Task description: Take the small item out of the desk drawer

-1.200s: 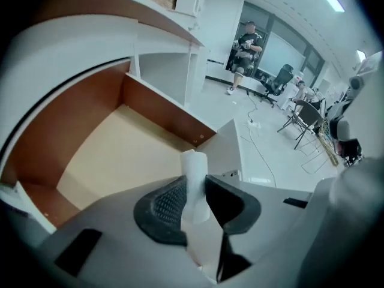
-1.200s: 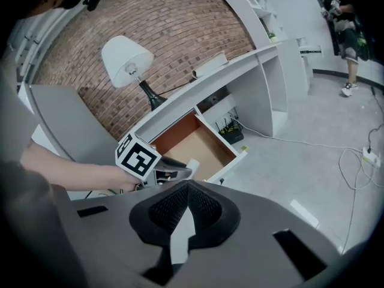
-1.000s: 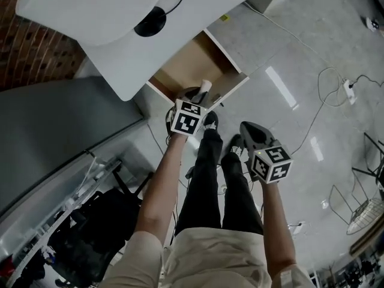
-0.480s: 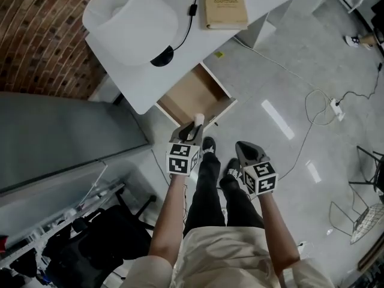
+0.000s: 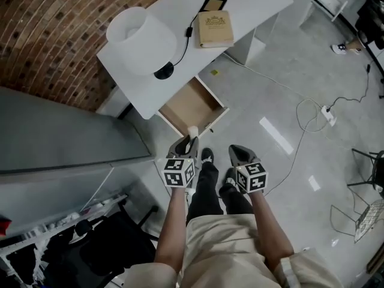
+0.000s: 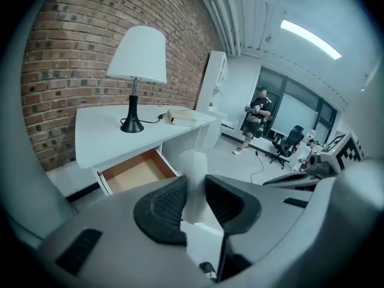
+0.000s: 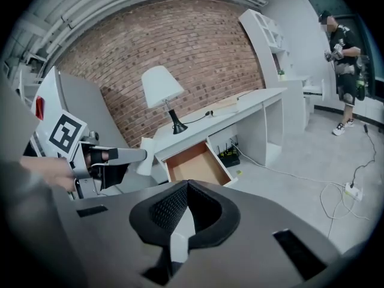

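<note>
The wall point(image 5: 54, 35) is rough brick, the desk point(image 5: 252, 5) smooth matt white. The drawer point(image 5: 191, 105) shows bare wood inside; the floor point(image 5: 282, 83) gleams.

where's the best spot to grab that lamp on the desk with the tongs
Probably the thin upright stem of the lamp, just under the shade, coming in level from the front of the desk. The shade looks too wide to span, and the black base flares out flat on the desk.

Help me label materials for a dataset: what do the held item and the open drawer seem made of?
Small item in the left gripper: pale, matte, faintly translucent, likely frosted plastic, possibly paper. Drawer: tan, matte wood-look board inside; smooth white front, painted or laminated.
</note>
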Available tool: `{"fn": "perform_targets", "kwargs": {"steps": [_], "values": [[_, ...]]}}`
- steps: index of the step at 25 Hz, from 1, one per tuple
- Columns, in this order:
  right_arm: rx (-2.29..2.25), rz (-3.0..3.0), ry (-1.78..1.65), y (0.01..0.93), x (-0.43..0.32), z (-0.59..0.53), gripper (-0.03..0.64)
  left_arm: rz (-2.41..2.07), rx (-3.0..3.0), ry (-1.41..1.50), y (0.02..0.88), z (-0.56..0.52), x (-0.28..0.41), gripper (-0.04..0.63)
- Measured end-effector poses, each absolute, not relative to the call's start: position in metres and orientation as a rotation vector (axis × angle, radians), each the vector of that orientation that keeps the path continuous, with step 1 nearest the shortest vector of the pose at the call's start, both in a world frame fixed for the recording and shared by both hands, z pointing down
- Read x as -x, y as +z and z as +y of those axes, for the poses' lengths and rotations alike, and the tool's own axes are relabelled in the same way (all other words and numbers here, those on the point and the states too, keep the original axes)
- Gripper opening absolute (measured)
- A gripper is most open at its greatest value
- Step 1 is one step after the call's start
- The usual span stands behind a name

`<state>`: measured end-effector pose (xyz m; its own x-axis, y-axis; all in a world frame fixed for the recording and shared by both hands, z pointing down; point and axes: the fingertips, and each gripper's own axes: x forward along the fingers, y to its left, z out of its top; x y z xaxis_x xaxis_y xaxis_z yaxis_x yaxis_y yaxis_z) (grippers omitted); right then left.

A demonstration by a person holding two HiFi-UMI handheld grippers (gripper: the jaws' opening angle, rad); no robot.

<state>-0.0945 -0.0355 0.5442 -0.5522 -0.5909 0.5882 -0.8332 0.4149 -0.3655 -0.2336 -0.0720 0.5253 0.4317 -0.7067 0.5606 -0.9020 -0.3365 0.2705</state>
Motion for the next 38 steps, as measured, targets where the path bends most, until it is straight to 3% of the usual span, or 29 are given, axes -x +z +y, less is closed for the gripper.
{"fn": "perform_targets", "kwargs": {"steps": [16,38], "values": [[-1.135,-2.491,0.725,0.460,0.097,-0.023,0.025,-1.354,-2.293,0.399,0.443,-0.020,0.182,0.114],[-1.110,-2.508,0.679,0.445,0.091,-0.033,0.025,-1.583,-2.239,0.521,0.428,-0.020,0.201,0.115]]}}
